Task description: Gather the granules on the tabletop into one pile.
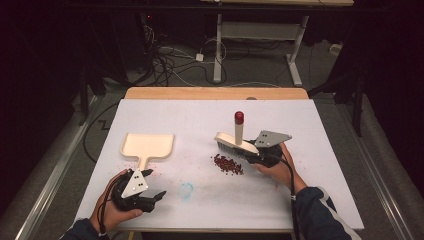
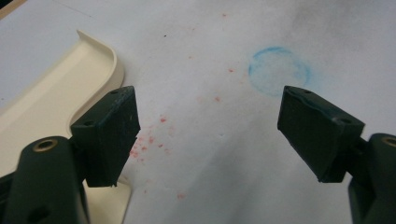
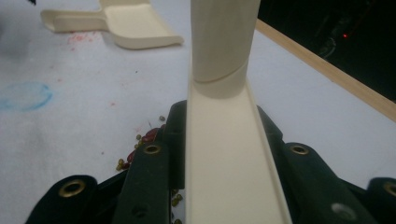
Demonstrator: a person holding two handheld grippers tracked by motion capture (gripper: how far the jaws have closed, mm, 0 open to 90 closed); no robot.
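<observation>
From above, on the white table [image 1: 310, 165], the right gripper [image 1: 252, 154] is clamped on a cream brush [image 1: 236, 143], held bristles-down with its red-capped handle sticking straight up, just to the right of a small pile of red beans [image 1: 228, 164]; that placement looks meant for sweeping the pile leftward. A cream dustpan [image 1: 148, 146] lies flat well to the left of the pile, mouth away from the person and handle pointing toward the left gripper [image 1: 156, 196], which rests low on the table near that handle with jaws apart, holding nothing, likely waiting to take the pan. A faint blue ring [image 1: 186, 190] is drawn between the two hands. Left gripper view: both black jaws stand wide, nothing between them, bare white surface with pink bean stains [image 2: 149, 140] and the blue ring beyond; the dustpan rim curves in at the left, just beside the left jaw, apart from it as far as I can tell. Right gripper view: the jaws press on both sides of the brush back [image 3: 229, 158], so the brush is gripped across its block for stiff control; beans, red and some greenish, peek out at the lower left under the gripper, and the dustpan sits far off at the top left, mouth facing this way.
</observation>
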